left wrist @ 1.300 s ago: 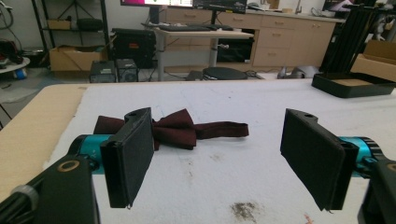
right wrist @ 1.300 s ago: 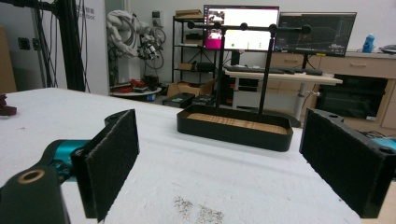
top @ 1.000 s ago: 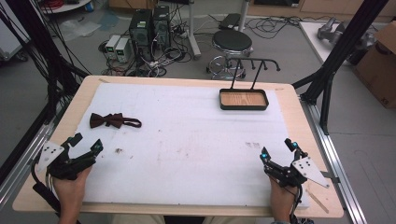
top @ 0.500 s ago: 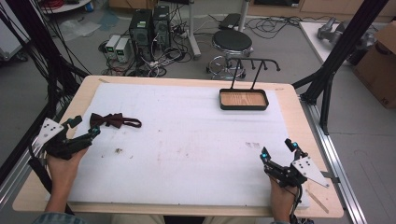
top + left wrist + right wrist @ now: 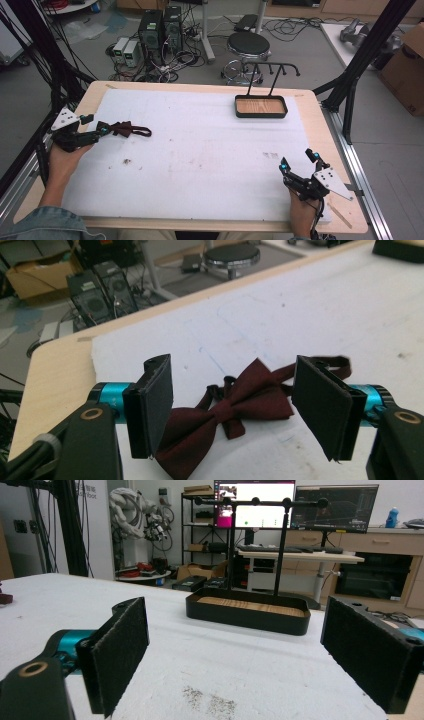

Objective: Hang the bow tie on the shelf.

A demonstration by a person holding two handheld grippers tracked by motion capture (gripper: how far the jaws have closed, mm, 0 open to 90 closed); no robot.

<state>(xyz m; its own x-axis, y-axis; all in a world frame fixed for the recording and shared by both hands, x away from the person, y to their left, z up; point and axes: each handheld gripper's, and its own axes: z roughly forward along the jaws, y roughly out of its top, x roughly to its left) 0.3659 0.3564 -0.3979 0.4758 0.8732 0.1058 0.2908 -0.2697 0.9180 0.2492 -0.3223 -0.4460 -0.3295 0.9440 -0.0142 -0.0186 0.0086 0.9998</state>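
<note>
the right tool (image 5: 299,161) rests at the near right corner of the bench (image 5: 310,100), its jaws spread wide with nothing between them, pointing across bare white mat (image 5: 210,150) toward the black tray (image 5: 261,106) with its rack of pegs at the far right.

at the near left edge, the left tool (image 5: 96,125) lies almost level, and its jaws have just been closing. they stand apart, and the dark red bow tie (image 5: 235,402) lies between the pads (image 5: 152,405) without being pressed; in the left gripper view one wing passes under the left pad while the knot sits between the two.

the step in hand looks like a pinch on the bow tie. to do it well, i would centre the knot between the pads, keep the tips low against the mat so the cloth does not slide out beneath, and close on the knot rather than a loose wing. the thin strap (image 5: 140,131) trails toward the middle of the bench and may drag or snag on lifting.

room is generous: the mat between tie and tray is open apart from a few small marks. the left edge of the bench is close beside the left hand (image 5: 62,162), and dark frame posts stand just beyond it.
</note>
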